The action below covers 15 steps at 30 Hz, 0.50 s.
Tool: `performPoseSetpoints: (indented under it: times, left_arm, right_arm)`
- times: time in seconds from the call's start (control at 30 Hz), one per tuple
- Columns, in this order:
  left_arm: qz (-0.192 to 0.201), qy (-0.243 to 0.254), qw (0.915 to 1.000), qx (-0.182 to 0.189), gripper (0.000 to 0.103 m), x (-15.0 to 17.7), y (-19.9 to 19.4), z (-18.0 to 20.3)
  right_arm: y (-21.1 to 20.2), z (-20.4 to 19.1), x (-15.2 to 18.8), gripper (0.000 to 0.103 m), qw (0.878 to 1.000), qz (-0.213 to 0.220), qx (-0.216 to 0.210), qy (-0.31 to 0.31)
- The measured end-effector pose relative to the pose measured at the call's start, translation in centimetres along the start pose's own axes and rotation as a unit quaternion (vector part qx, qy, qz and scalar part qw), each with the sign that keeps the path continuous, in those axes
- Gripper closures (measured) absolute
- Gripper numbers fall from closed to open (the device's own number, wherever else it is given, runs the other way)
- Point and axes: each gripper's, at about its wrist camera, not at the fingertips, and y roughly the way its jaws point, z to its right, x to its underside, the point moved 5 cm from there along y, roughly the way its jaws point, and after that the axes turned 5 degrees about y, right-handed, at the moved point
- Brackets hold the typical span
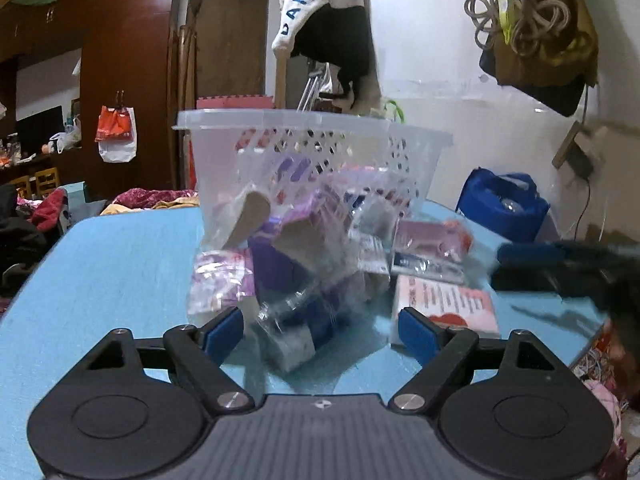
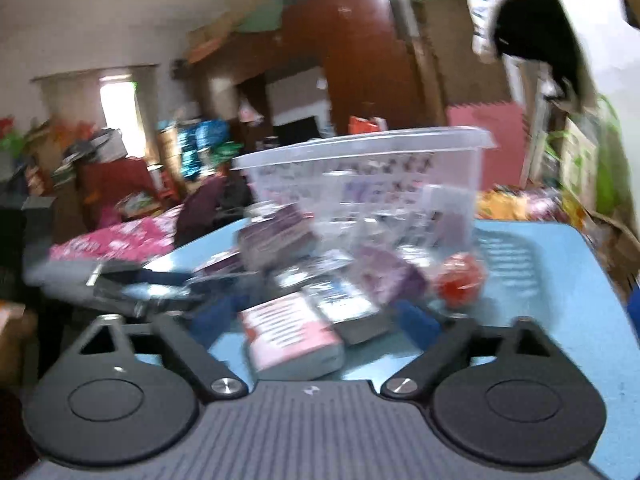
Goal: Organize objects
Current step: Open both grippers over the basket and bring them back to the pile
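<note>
Blue counter [image 1: 120,264] carries a clear basket [image 1: 312,148] at 12 o'clock behind wrapped packets [image 1: 304,264]; left gripper [image 1: 320,330] and right gripper [image 2: 320,326] jaws both spread wide, empty

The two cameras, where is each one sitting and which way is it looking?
Left wrist: sits on the left gripper, looking forward over its open blue-padded fingers at wrapped packets before the clear basket.
Right wrist: sits on the right gripper, open too, looking across a pink packet at the basket; the left gripper shows blurred at its left.
Shared: basket, packets, blue table, hanging white-and-black cloth.
</note>
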Motion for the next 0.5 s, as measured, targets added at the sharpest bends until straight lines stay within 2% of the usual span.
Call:
performPoseSetpoints:
  times: [0.03,0.1,0.17,0.2,0.23,0.5]
  left_arm:
    - [-0.002,0.004,1.0000,0.002,0.016,0.2,0.1,0.2]
    - [-0.003,0.014,0.9999,0.005,0.016,0.3,0.0,0.6]
    - [-0.001,0.018,0.9998,0.006,0.016,0.3,-0.2,0.8]
    - [0.001,0.017,0.9998,0.010,0.016,0.3,-0.2,0.8]
    - [0.002,0.016,0.9998,0.013,0.016,0.3,-0.4,0.7]
    - [0.005,0.013,0.9995,0.027,0.016,0.4,0.1,0.4]
  right_arm:
    - [0.2,0.2,0.3,0.035,1.000,-0.008,0.001,0.000]
    - [0.4,-0.1,1.1,0.037,1.000,-0.021,-0.016,-0.009]
    - [0.4,-1.0,1.9,0.036,0.999,-0.023,-0.041,-0.023]
    - [0.4,-1.7,2.2,0.031,0.998,-0.027,-0.052,-0.039]
    - [0.5,-2.3,2.3,0.024,0.997,-0.027,-0.050,-0.052]
    - [1.6,-3.3,3.3,0.024,0.994,-0.051,-0.026,-0.099]
